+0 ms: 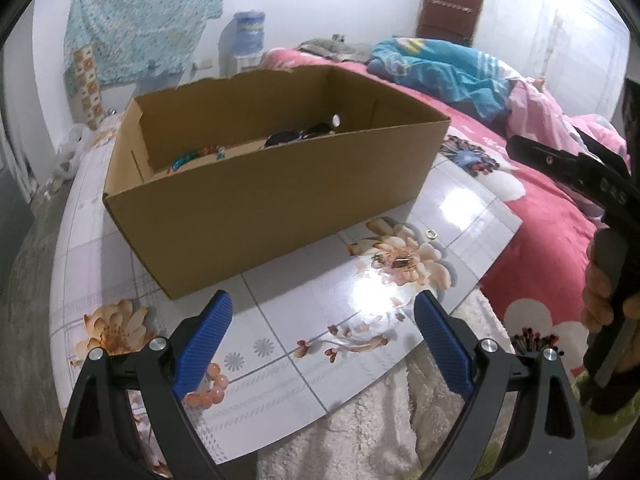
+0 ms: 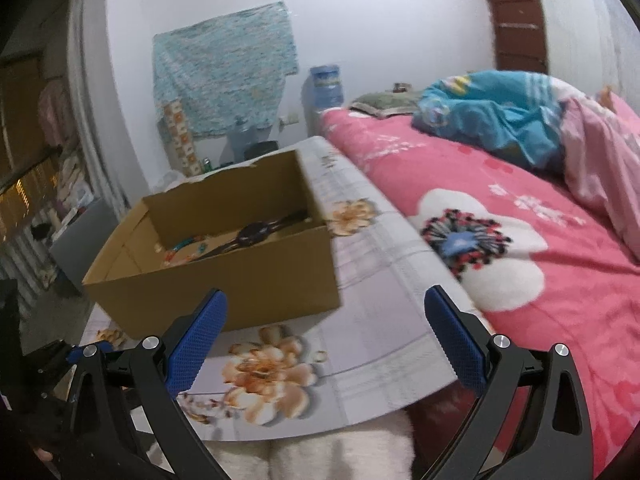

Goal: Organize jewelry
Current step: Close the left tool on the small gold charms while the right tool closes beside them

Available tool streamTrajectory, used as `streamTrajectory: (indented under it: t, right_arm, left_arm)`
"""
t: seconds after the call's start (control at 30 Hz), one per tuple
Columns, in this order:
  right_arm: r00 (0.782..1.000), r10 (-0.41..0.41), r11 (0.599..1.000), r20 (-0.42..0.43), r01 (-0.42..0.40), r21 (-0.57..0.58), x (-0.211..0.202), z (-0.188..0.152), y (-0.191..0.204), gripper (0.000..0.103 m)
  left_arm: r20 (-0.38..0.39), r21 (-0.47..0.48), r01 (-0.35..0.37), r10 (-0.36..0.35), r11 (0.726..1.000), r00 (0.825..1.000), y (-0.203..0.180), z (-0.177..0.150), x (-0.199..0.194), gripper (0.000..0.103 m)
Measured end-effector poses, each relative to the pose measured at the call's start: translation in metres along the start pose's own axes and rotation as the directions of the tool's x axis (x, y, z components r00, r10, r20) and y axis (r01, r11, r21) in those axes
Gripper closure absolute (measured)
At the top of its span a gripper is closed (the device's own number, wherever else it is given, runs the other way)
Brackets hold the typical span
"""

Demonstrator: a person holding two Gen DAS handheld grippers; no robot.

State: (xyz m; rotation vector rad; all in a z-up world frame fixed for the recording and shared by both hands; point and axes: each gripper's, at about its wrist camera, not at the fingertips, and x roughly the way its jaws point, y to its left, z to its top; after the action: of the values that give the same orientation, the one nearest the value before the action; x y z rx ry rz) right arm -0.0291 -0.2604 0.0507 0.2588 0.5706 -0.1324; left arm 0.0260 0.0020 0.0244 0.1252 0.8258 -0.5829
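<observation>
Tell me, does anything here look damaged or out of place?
Yes. The cardboard box has a torn, ragged back rim, and a small ring and an earring-like piece lie loose on the board outside it.

Left gripper (image 1: pixel 323 308) spread wide above floral board (image 1: pixel 280 344), facing cardboard box (image 1: pixel 272 196).

Each gripper, left gripper (image 1: pixel 323 312) and right gripper (image 2: pixel 326 308), has black curved arms, silver round-headed screws at the pivots, and blue fingers (image 1: pixel 204 344) with dotted pads.
</observation>
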Motion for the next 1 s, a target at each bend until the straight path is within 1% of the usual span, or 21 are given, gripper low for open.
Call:
streamTrajectory:
  t: [0.07,0.2,0.3,0.33,0.37,0.4,0.43,0.47,0.5,0.57,0.6,0.63,0.67,0.7,0.73,0.77,0.83,1.0]
  right_arm:
    - [1.0,0.02,0.999,-0.011,-0.02,0.025,0.0,-0.002,-0.016,0.009]
    - [0.993,0.096,0.994,-0.062,-0.093,0.059,0.007,-0.009,-0.03,0.015]
    - [0.98,0.165,0.985,-0.114,-0.158,0.068,0.016,-0.02,-0.029,0.022]
    - [0.975,0.181,0.983,-0.13,-0.173,0.068,0.019,-0.024,-0.027,0.023]
    - [0.968,0.199,0.979,-0.15,-0.191,0.068,0.023,-0.029,-0.025,0.025]
    - [0.964,0.212,0.977,-0.163,-0.203,0.069,0.027,-0.033,-0.023,0.029]
    - [0.958,0.225,0.974,-0.179,-0.216,0.071,0.031,-0.038,-0.02,0.03]
    - [0.953,0.237,0.971,-0.189,-0.226,0.075,0.033,-0.041,-0.019,0.034]
    - [0.945,0.254,0.967,-0.205,-0.242,0.081,0.037,-0.046,-0.017,0.04]
    - [0.935,0.274,0.961,-0.227,-0.26,0.088,0.044,-0.053,-0.013,0.045]
    - [0.927,0.29,0.957,-0.239,-0.275,0.092,0.047,-0.056,-0.011,0.052]
    - [0.918,0.307,0.952,-0.252,-0.293,0.093,0.052,-0.06,-0.009,0.055]
    - [0.912,0.315,0.949,-0.261,-0.303,0.087,0.055,-0.063,-0.006,0.059]
    - [0.908,0.321,0.947,-0.268,-0.312,0.078,0.057,-0.065,-0.003,0.063]
    - [0.904,0.327,0.945,-0.275,-0.321,0.068,0.059,-0.066,0.0,0.066]
    - [0.902,0.33,0.943,-0.279,-0.328,0.058,0.061,-0.068,0.003,0.068]
    - [0.9,0.331,0.941,-0.283,-0.337,0.027,0.065,-0.07,0.009,0.068]
    - [0.894,0.343,0.934,-0.289,-0.357,0.006,0.072,-0.071,0.014,0.068]
  left_arm:
    - [0.015,0.01,0.028,-0.028,1.0,0.999,-0.001,-0.003,-0.001,0.013]
    - [0.036,0.049,0.058,-0.06,0.997,0.998,-0.007,-0.008,0.0,0.013]
    - [0.033,0.089,0.065,-0.068,0.994,0.997,-0.014,-0.01,0.005,0.02]
    - [0.032,0.104,0.063,-0.067,0.993,0.997,-0.016,-0.01,0.007,0.024]
    - [0.031,0.114,0.064,-0.068,0.991,0.997,-0.018,-0.009,0.009,0.028]
    - [0.028,0.122,0.069,-0.073,0.99,0.997,-0.02,-0.009,0.012,0.03]
    - [0.027,0.128,0.073,-0.077,0.989,0.997,-0.021,-0.008,0.014,0.035]
    - [0.028,0.134,0.074,-0.078,0.988,0.997,-0.022,-0.006,0.017,0.039]
    - [0.028,0.139,0.075,-0.079,0.987,0.996,-0.023,-0.005,0.02,0.041]
    - [0.018,0.149,0.079,-0.083,0.986,0.996,-0.025,-0.002,0.028,0.052]
    - [0.013,0.154,0.079,-0.082,0.985,0.997,-0.025,0.0,0.032,0.054]
    - [0.005,0.164,0.079,-0.08,0.983,0.997,-0.027,0.002,0.038,0.06]
    - [-0.003,0.174,0.075,-0.075,0.982,0.997,-0.029,0.005,0.043,0.065]
    - [-0.011,0.186,0.067,-0.067,0.98,0.998,-0.031,0.007,0.049,0.068]
    - [-0.018,0.194,0.064,-0.062,0.979,0.998,-0.032,0.009,0.053,0.072]
    - [-0.027,0.205,0.062,-0.058,0.977,0.998,-0.034,0.012,0.059,0.074]
    - [-0.043,0.218,0.064,-0.056,0.974,0.997,-0.037,0.016,0.069,0.074]
    - [-0.092,0.267,0.06,-0.036,0.962,0.995,-0.048,0.023,0.096,0.074]
